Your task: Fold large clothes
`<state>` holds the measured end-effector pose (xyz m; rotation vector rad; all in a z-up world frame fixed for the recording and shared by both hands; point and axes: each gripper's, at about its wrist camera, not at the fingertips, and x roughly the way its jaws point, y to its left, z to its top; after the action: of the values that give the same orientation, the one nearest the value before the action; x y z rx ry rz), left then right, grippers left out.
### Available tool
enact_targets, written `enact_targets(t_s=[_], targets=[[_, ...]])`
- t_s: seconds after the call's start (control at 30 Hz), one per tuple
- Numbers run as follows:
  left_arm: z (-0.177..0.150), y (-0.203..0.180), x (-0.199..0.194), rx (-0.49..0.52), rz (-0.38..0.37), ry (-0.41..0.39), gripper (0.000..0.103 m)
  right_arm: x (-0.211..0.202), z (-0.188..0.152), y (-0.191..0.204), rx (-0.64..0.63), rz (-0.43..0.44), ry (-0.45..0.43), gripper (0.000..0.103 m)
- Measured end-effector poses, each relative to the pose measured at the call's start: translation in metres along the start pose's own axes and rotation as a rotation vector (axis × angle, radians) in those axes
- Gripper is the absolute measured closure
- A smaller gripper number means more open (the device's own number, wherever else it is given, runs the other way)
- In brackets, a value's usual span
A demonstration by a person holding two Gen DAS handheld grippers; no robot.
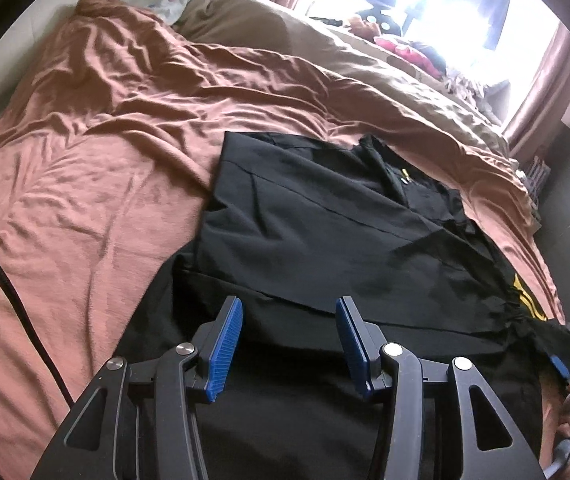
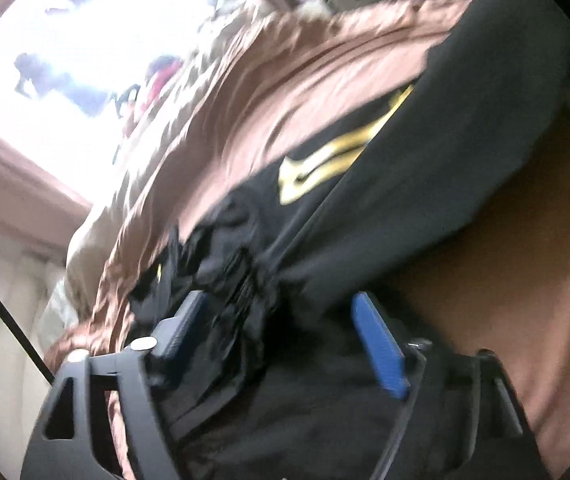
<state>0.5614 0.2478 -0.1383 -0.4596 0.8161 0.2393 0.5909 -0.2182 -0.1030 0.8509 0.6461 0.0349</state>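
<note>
Mid-fold: black garment [image 1: 305, 216] partly folded near the bed's [image 1: 85, 160] right edge. Left gripper [image 1: 289, 344] spread, empty; right gripper [image 2: 281, 320] spread over bunched cloth. Next: regrip that edge.

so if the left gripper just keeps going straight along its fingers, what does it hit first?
Most likely the black garment spread on the bed; the left gripper points down at it with nothing between. Depth is unclear.

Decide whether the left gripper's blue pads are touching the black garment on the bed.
Apart. In the left wrist view the left gripper hangs open above the black garment, both pads bare with nothing between them.
</note>
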Motion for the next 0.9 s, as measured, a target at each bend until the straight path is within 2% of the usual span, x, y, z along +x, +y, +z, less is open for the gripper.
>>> enact_targets(t_s=[0.1,0.23,0.43,0.6,0.7,0.77,0.8,0.87,0.9], targets=[[-0.001,-0.003,-0.002,-0.006,-0.013,0.000,0.051,-0.025,0.001,-0.021,0.058,-0.029,-0.060,0.026],[-0.003,-0.008,-0.004,0.001,-0.012,-0.014,0.038,-0.043,0.009,-0.053,0.130,-0.080,-0.137,0.026],[-0.005,-0.012,-0.004,0.003,0.001,-0.023,0.036,-0.043,0.019,-0.078,0.130,-0.147,-0.205,0.028],[-0.006,-0.013,-0.002,0.013,0.022,-0.023,0.036,-0.024,0.034,-0.088,0.124,-0.189,-0.234,0.032],[-0.006,-0.013,-0.001,0.019,0.037,-0.026,0.036,-0.021,0.036,-0.095,0.137,-0.204,-0.228,0.045],[-0.006,-0.011,-0.001,0.009,0.048,-0.030,0.036,-0.020,0.034,-0.101,0.178,-0.136,-0.220,0.072],[-0.006,-0.010,0.000,0.002,0.049,-0.032,0.036,-0.021,0.035,-0.101,0.180,-0.112,-0.218,0.078],[-0.007,-0.010,0.000,-0.001,0.048,-0.028,0.036,-0.019,0.035,-0.095,0.165,-0.070,-0.237,0.099],[-0.007,-0.010,0.000,0.002,0.046,-0.025,0.036,-0.022,0.034,-0.089,0.148,-0.065,-0.254,0.102]])
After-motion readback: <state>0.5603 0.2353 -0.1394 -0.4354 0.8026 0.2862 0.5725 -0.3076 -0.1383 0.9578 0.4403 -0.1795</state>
